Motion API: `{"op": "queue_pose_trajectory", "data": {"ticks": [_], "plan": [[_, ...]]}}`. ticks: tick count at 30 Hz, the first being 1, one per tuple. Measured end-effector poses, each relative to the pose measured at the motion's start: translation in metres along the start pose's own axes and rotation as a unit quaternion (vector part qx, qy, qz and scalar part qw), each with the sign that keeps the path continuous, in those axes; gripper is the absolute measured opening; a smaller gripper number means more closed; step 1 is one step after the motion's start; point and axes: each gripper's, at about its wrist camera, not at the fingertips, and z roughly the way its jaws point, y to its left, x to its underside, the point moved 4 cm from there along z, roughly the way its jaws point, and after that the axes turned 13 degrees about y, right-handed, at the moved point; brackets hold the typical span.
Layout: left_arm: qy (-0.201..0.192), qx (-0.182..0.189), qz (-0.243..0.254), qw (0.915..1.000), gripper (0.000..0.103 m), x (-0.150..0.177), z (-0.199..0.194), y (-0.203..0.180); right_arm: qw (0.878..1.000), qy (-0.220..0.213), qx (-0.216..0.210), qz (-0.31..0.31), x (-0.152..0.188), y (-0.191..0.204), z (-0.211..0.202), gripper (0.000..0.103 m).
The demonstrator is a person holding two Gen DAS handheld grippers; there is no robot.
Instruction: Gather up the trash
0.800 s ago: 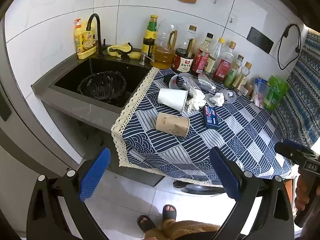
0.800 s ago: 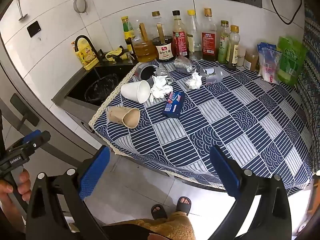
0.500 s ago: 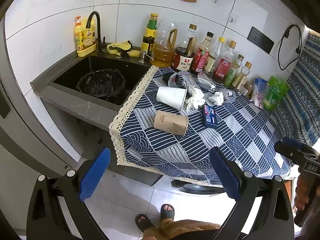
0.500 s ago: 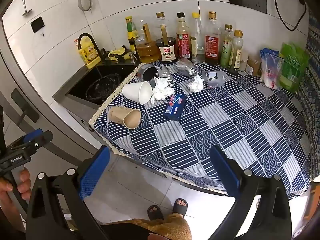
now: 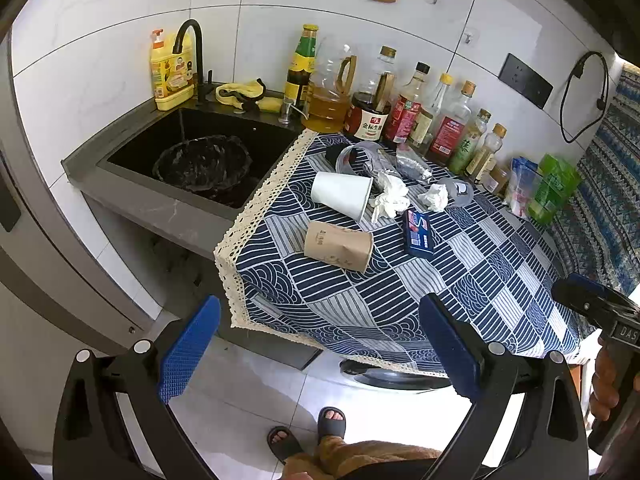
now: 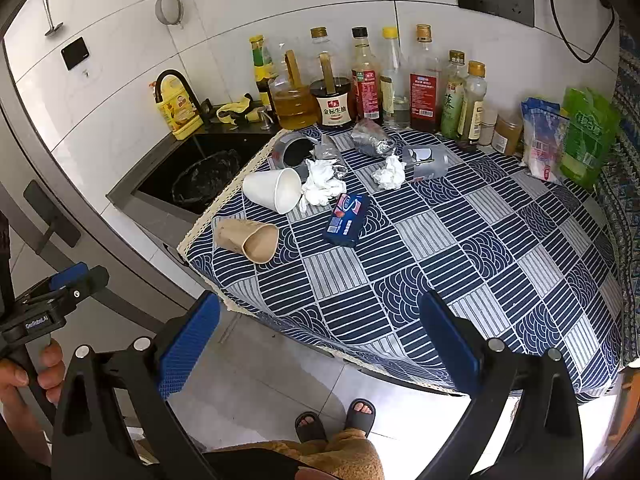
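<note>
Trash lies on the blue patterned tablecloth (image 5: 460, 280): a brown paper cup (image 5: 338, 245) on its side, a white cup (image 5: 342, 194), crumpled tissues (image 5: 390, 200), a blue packet (image 5: 418, 233), foil (image 5: 412, 166) and clear plastic cups (image 5: 458, 192). A black-lined bin (image 5: 204, 162) sits in the sink. My left gripper (image 5: 320, 354) is open and empty, short of the table's front edge. My right gripper (image 6: 318, 354) is open and empty too, held off the table's near edge; the brown cup (image 6: 248, 240) and blue packet (image 6: 346, 220) lie ahead of it.
Sauce and oil bottles (image 5: 400, 108) line the back wall. Green and white bags (image 5: 552, 188) stand at the back right. A tap (image 5: 192, 56) and yellow soap bottle (image 5: 168, 72) stand by the sink. The person's feet (image 5: 308, 432) are on the tiled floor below.
Both grippers have drifted slightly; the table scene has shifted a little in both views. Both stay open and empty. Nothing on the table has moved.
</note>
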Motion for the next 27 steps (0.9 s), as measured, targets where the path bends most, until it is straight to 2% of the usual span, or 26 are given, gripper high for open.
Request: {"op": "queue_pose_trajectory", "data": {"ticks": [27], "plan": [[0.002, 0.002, 0.0, 1.0, 0.096, 0.0048, 0.005, -0.0012, 1.0, 0.005, -0.01, -0.006, -0.0018, 0.0057, 0.0067, 0.099]]}}
